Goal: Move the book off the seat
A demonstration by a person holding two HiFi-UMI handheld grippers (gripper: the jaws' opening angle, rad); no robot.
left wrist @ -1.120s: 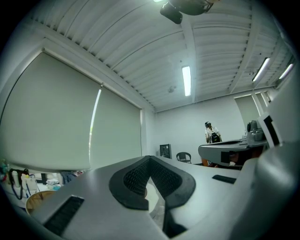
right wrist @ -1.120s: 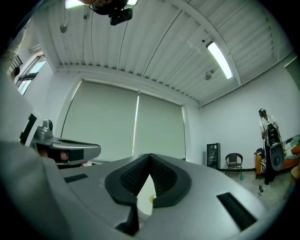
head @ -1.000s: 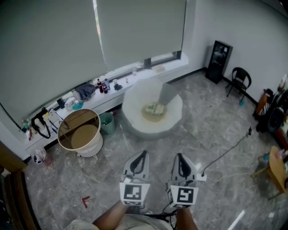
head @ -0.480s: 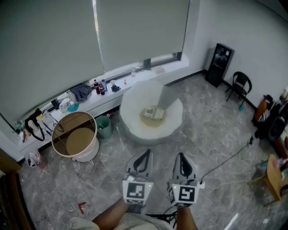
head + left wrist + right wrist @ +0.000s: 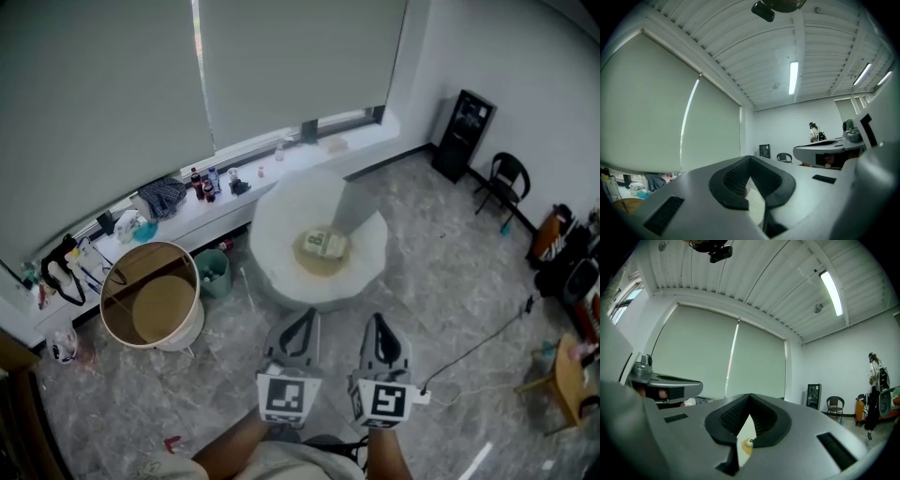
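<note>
two hand-held grippers (image 5: 303,317) (image 5: 376,321) closed, empty; small pale book (image 5: 323,246) flat on white seat (image 5: 279,225)

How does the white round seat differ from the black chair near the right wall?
The white seat is broad, round and low; the black chair is slim, on thin legs. The white seat carries the book; the black chair looks bare. Both stand on the grey floor.
</note>
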